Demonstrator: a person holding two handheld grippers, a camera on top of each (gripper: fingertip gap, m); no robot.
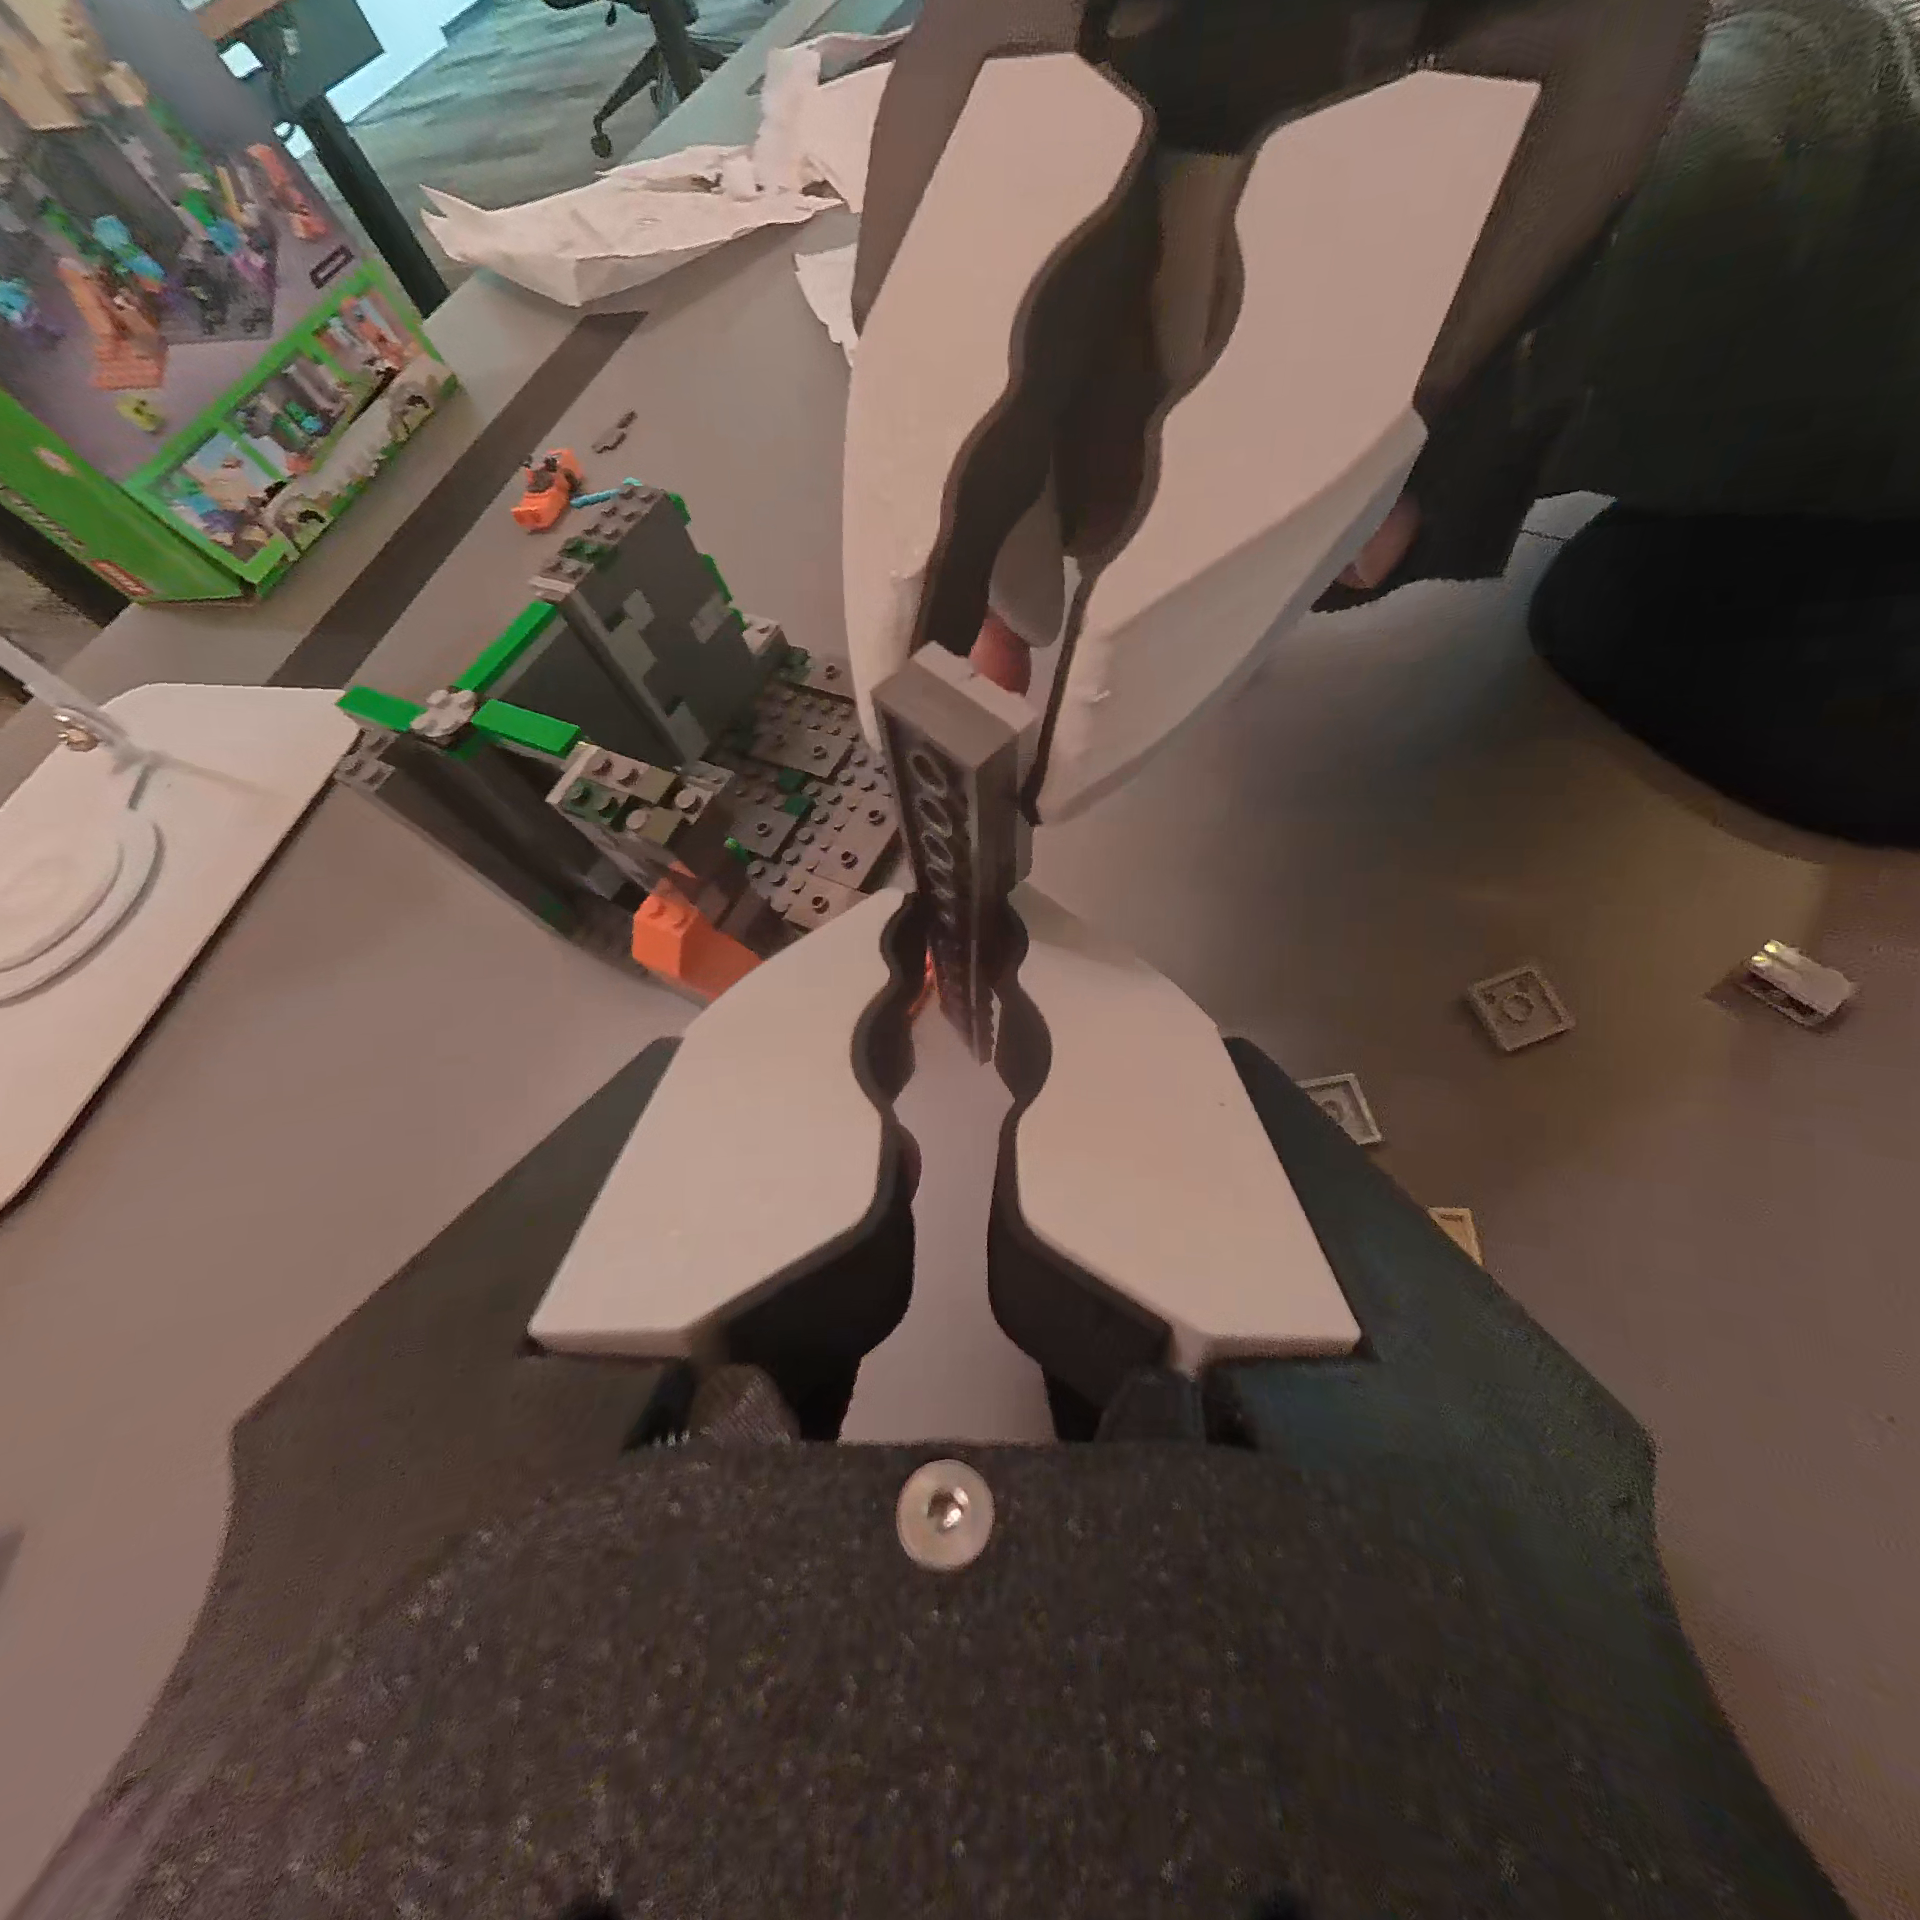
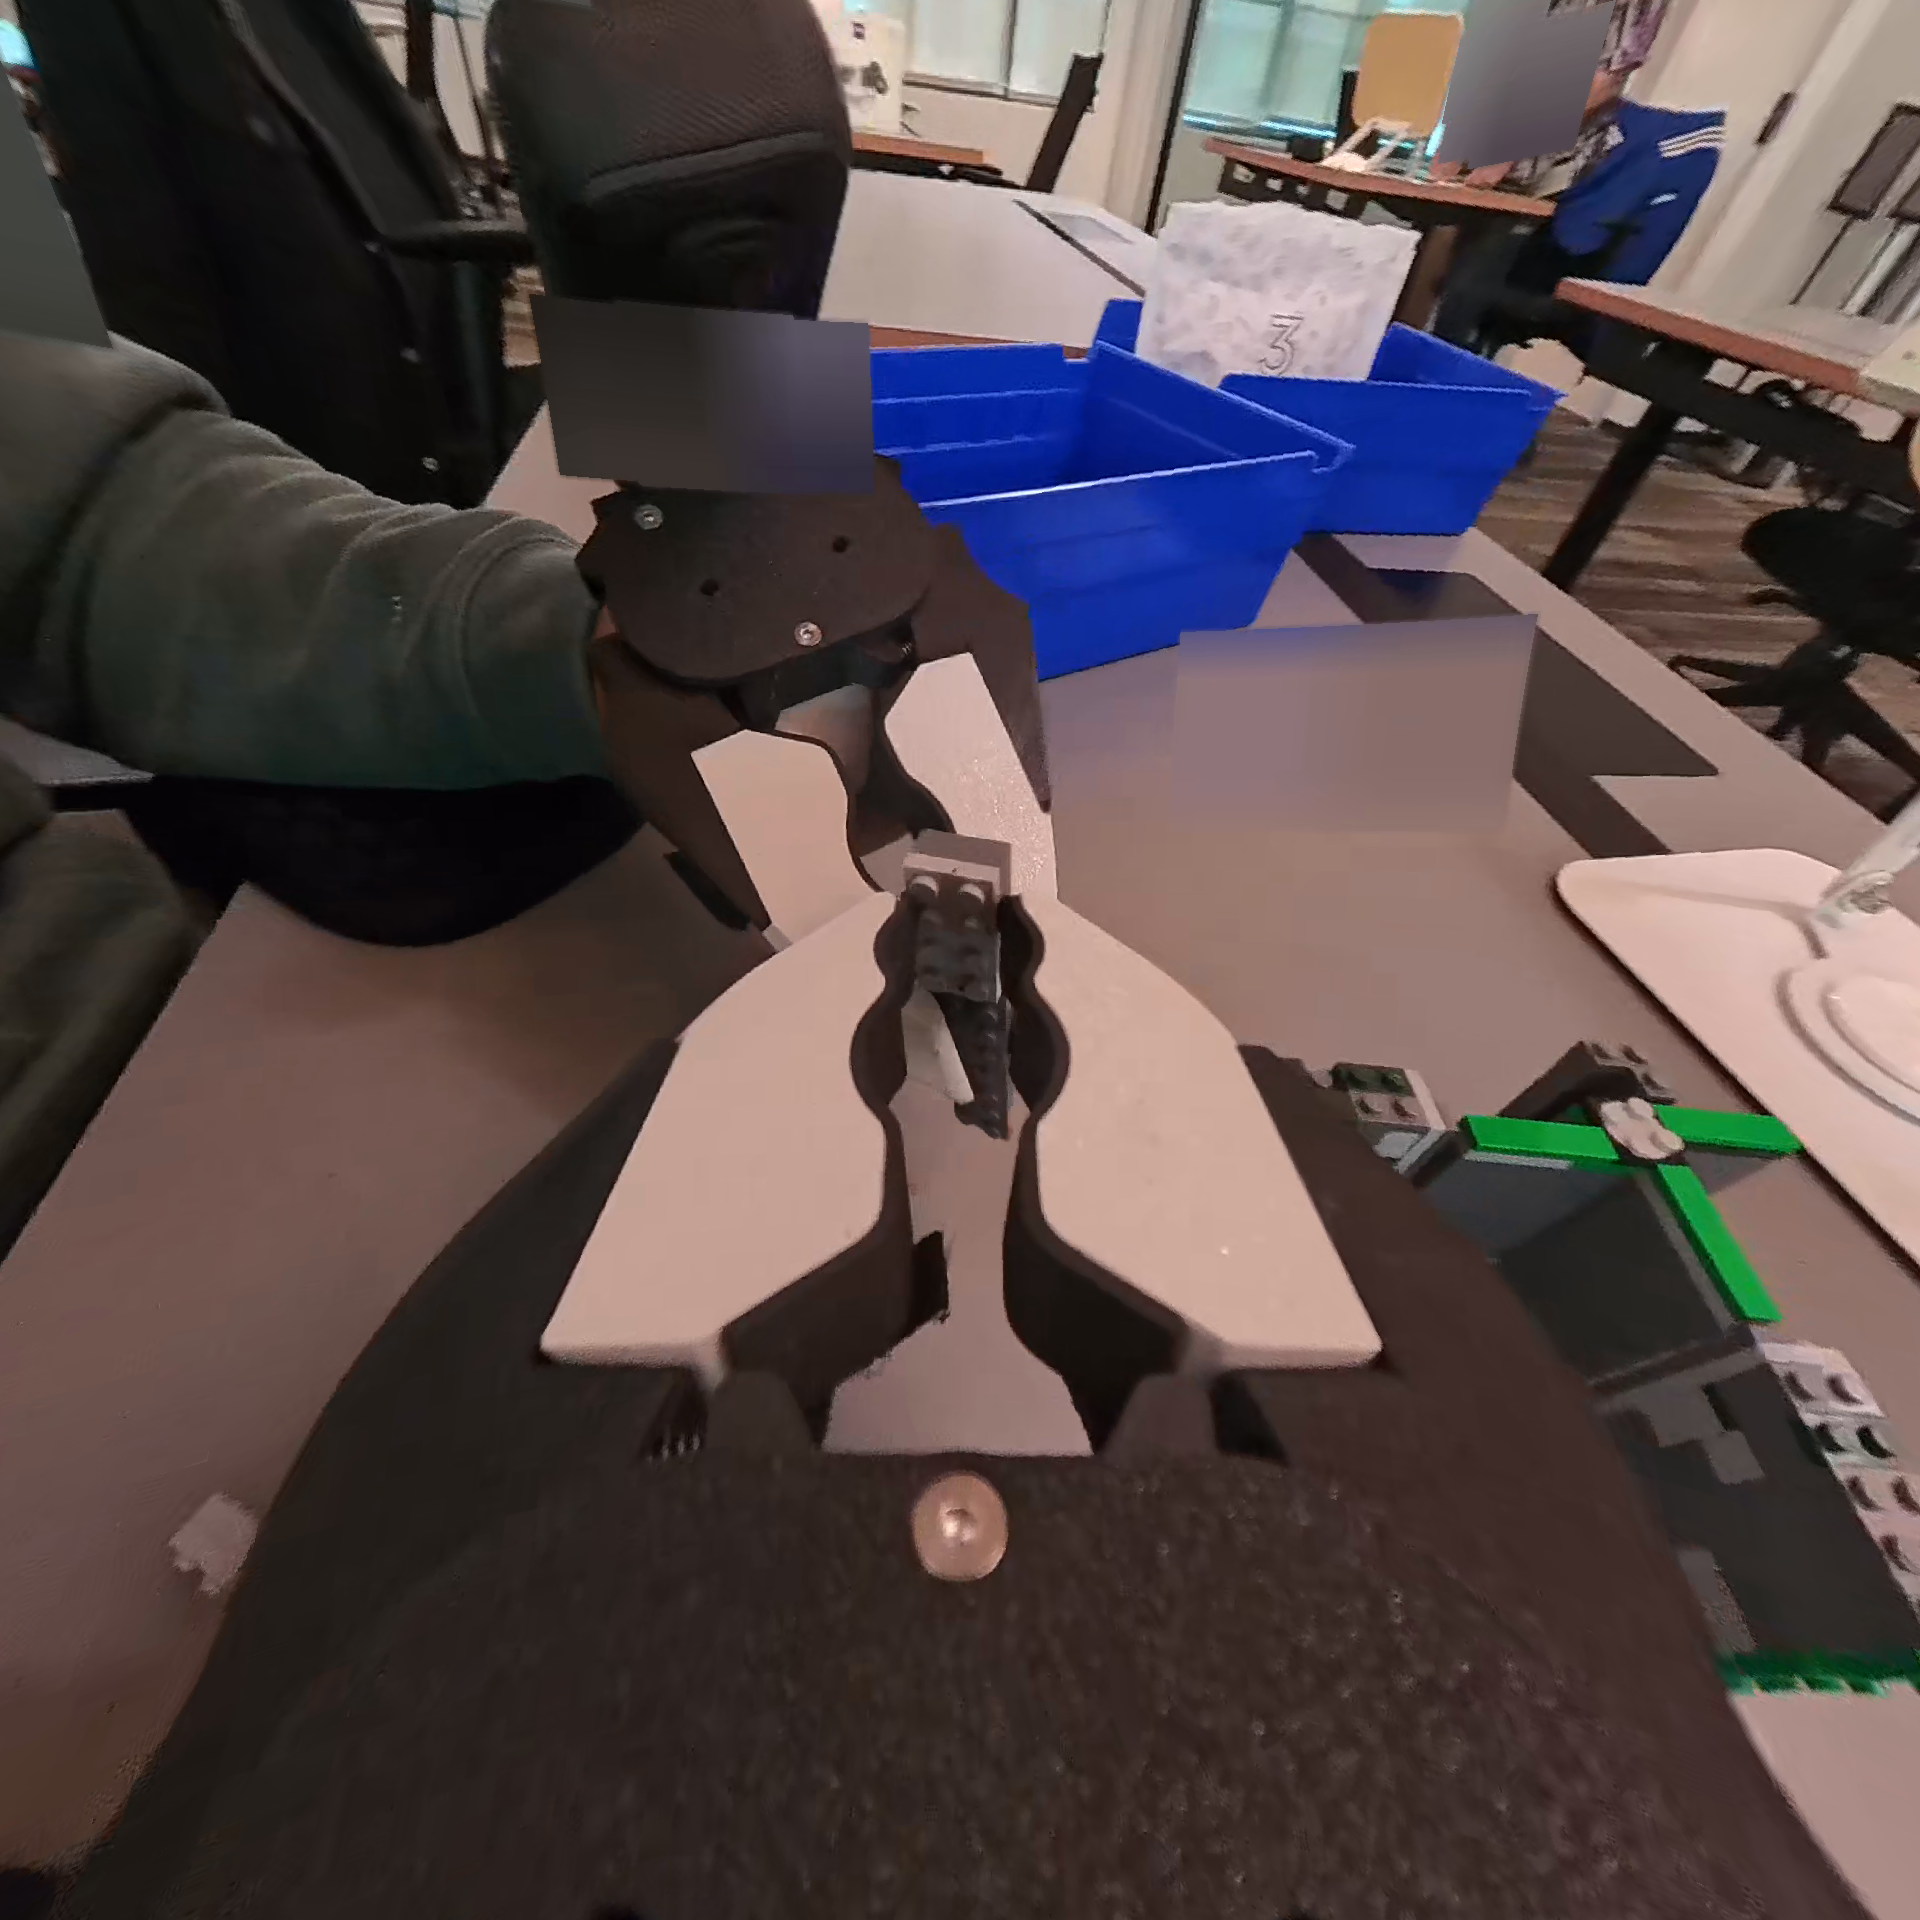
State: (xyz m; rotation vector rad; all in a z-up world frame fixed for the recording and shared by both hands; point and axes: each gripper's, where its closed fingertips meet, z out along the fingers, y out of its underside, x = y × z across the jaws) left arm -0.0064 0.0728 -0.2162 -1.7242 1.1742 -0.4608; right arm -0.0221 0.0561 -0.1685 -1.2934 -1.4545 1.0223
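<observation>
A long dark grey studded plate [image 1: 956, 831] with a lighter grey piece at its end hangs above the table [image 1: 416, 1039], pinched at both ends. The left gripper [image 1: 954, 971] has its fingers nearly closed on the near end; the right gripper [image 1: 1029, 665] seems clamped on the far end, though its pads are partly hidden. Just beside stands a grey and green brick build [image 1: 623, 727], with loose grey tiles [image 1: 1519, 1006] scattered near

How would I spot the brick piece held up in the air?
Start at the big grey-and-green brick model on the table. Right of it, two tools meet tip to tip, both clamping one long dark grey studded plate, the only brick off the table.
</observation>
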